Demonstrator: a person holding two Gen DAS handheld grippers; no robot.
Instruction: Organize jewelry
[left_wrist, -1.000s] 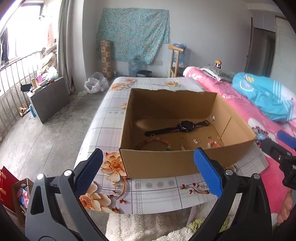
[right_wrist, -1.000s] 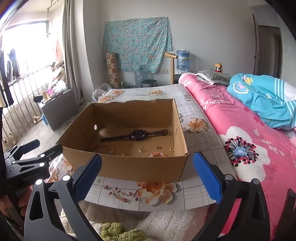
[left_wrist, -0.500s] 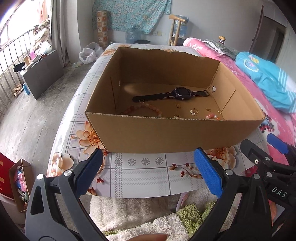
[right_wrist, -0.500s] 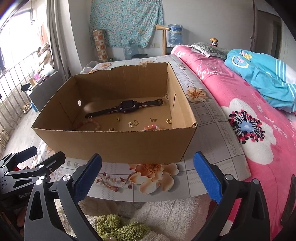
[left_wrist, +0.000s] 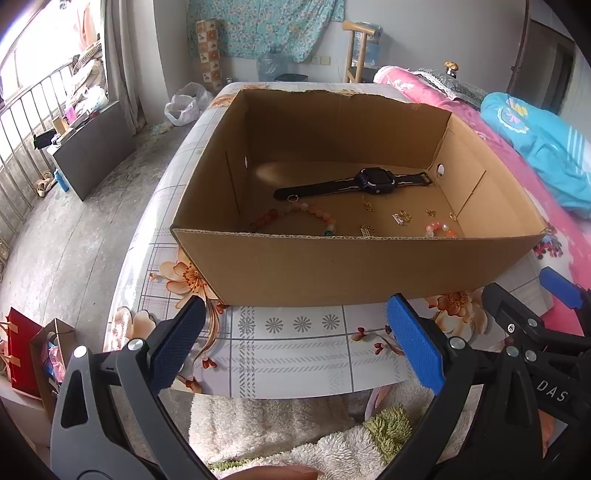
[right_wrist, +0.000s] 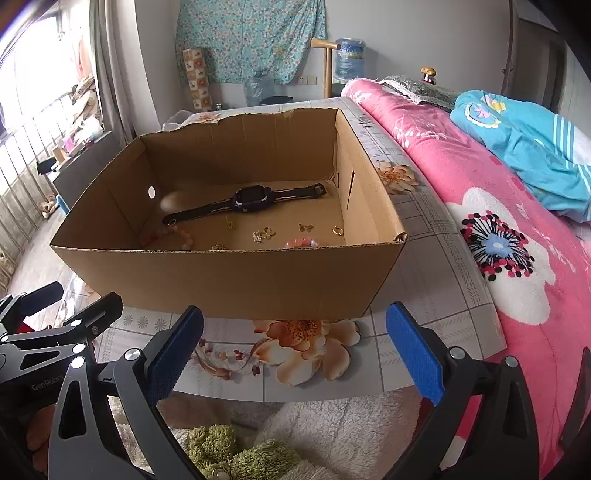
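An open cardboard box (left_wrist: 332, 269) (right_wrist: 229, 280) stands on a floral tablecloth table (left_wrist: 295, 350). Inside lie a black watch (left_wrist: 369, 181) (right_wrist: 251, 199), a string of orange beads (left_wrist: 295, 214) (right_wrist: 173, 236), a small pink bead bracelet (left_wrist: 439, 230) (right_wrist: 301, 242), and several small gold pieces (left_wrist: 400, 218) (right_wrist: 264, 234). My left gripper (left_wrist: 295, 343) is open and empty, just in front of the box's near wall. My right gripper (right_wrist: 295, 347) is open and empty, also in front of the near wall. Each gripper shows at the other view's edge.
A pink bed (right_wrist: 517, 240) with a blue blanket (right_wrist: 524, 144) runs along the table's right side. A white and green shaggy rug (left_wrist: 295, 435) lies below the table edge. Bags (left_wrist: 33, 354) and a dark cabinet (left_wrist: 92, 155) stand on the floor at left.
Both grippers have moved closer to the box and higher, looking down into it more steeply. The jaws stay open. Nothing in the box has moved.
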